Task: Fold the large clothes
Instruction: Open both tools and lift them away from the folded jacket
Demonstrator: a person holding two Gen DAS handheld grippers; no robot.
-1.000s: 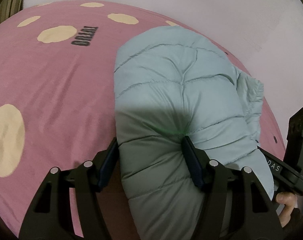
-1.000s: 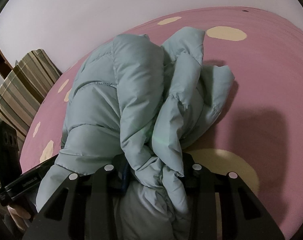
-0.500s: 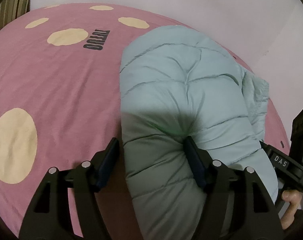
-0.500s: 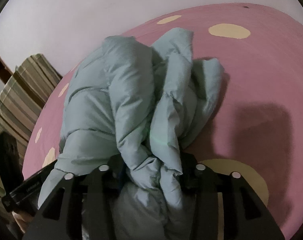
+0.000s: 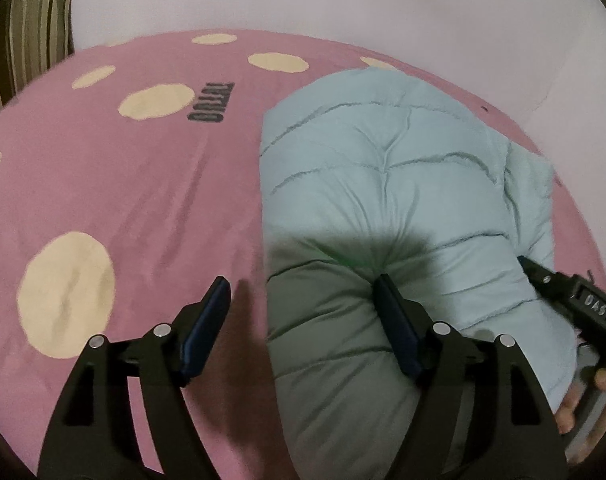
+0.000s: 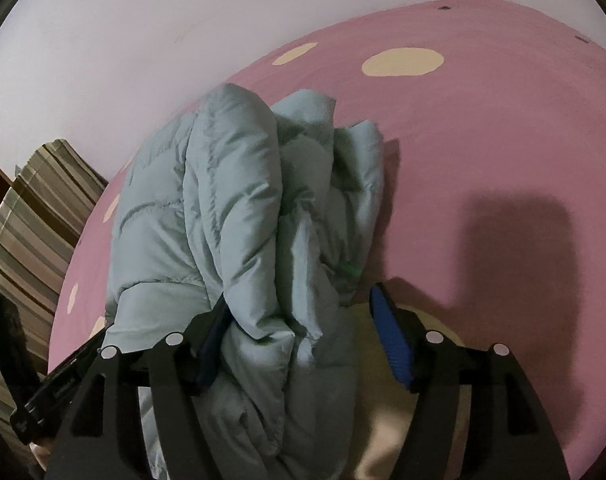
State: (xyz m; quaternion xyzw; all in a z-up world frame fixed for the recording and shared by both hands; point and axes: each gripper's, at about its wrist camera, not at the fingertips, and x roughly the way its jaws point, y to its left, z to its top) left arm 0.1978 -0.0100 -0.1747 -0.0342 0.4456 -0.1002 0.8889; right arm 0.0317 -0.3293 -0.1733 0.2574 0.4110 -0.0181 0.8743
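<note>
A puffy pale blue quilted jacket [image 5: 387,184] lies folded in a bundle on the pink bed sheet [image 5: 143,200]. My left gripper [image 5: 303,284] spans its near left edge and its jaws are opening: the right pad [image 5: 395,320] rests on the jacket and the left pad [image 5: 207,320] stands off it over the sheet. In the right wrist view the jacket [image 6: 223,200] shows its bunched layers. My right gripper [image 6: 299,296] straddles that bundle with jaws opening; the left pad [image 6: 211,344] is against the fabric and the right pad [image 6: 391,340] is apart from it.
The sheet has cream dots [image 5: 67,292] and dark printed letters [image 5: 211,104]. A striped cushion [image 6: 31,232] lies at the bed's far left end, seen also as a striped cushion [image 5: 31,52]. A pale wall [image 6: 143,40] runs behind. A hand [image 5: 599,392] holds the right gripper's handle.
Both grippers have widened. The left pad of my left gripper has come away from the jacket's edge. My right gripper has let go of the bunched fabric and pulled back a little.
</note>
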